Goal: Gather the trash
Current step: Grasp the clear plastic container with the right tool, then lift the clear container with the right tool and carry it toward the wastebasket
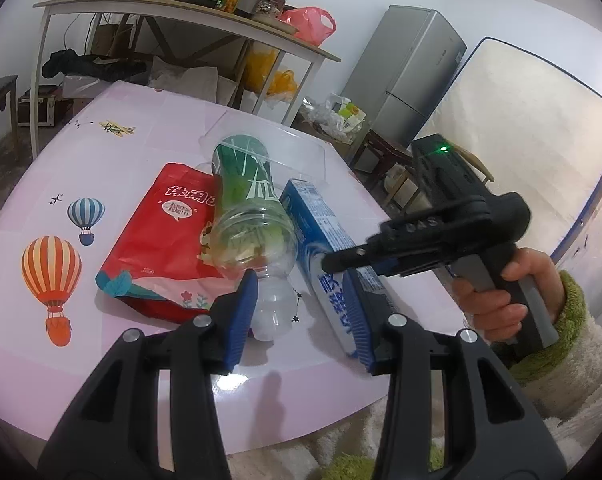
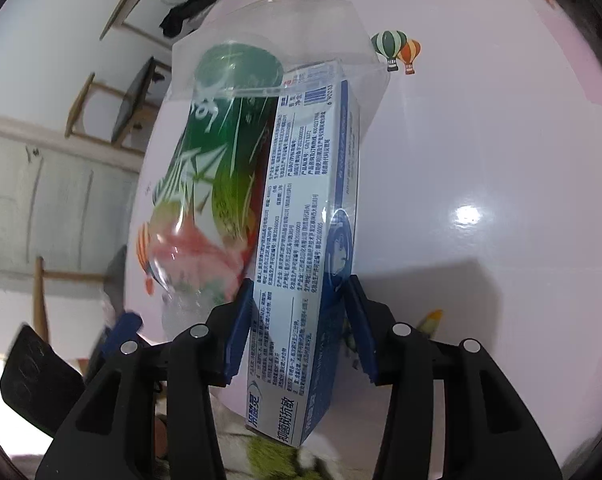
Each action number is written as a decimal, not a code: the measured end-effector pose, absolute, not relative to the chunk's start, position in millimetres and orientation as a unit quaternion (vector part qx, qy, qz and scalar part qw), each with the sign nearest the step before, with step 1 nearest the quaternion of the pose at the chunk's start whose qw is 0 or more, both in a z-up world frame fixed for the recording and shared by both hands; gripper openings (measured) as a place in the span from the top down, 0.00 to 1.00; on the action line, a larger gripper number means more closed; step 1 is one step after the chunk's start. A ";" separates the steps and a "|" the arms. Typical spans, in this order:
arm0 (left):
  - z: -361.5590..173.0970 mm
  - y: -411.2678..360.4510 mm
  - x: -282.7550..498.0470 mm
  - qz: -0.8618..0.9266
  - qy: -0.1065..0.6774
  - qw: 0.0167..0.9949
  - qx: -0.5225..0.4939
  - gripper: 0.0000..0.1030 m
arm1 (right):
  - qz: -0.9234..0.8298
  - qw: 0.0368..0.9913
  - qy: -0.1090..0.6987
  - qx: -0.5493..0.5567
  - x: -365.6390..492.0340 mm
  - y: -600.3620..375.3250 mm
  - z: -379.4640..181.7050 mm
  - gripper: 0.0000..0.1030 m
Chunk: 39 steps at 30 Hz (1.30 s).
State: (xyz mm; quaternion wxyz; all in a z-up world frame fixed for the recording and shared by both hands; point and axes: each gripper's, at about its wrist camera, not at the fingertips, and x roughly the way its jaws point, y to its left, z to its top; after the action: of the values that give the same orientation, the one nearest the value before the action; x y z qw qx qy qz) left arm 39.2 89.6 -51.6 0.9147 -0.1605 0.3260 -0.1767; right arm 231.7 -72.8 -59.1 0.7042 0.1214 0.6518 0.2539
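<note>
On the pink table lie a red snack bag, a clear plastic bottle with a green label and a blue-and-white toothpaste box, side by side. A clear plastic tray lies behind them. My left gripper is open, its jaws on either side of the bottle's neck and the box end. My right gripper has its jaws around the box with small gaps showing; the bottle lies to its left. The right gripper also shows in the left wrist view.
A shelf table with jars and a rice cooker stands behind the table. A grey fridge and a mattress stand at the right. Bags and clutter lie on the floor beyond the table edge.
</note>
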 end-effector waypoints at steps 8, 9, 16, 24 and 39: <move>-41.5 89.9 49.7 -0.161 0.314 0.925 -0.144 0.60 | 0.275 0.794 0.541 -0.012 248.5 -59.8 20.5 0.28; -40.6 89.9 54.0 -0.154 0.314 0.926 -0.141 0.60 | 0.278 0.805 0.524 -0.034 253.4 -54.3 28.7 0.28; -42.1 88.7 79.9 -0.134 0.337 0.921 -0.144 0.60 | 0.312 0.800 0.402 -0.317 268.6 27.1 25.7 0.25; -43.8 96.7 83.7 -0.129 0.340 0.920 -0.148 0.60 | 0.286 0.774 0.433 -0.364 317.8 42.6 -6.3 0.37; -45.4 96.4 84.8 -0.122 0.345 0.919 -0.147 0.60 | 0.168 0.850 0.478 -0.142 371.6 -60.3 2.8 0.47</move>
State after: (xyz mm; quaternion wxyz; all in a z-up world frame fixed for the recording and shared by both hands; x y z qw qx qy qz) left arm 84.8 96.4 -45.4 0.9189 -0.1470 0.3451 -0.1223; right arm 371.6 -60.3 2.8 0.8503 -0.1421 0.4780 0.1682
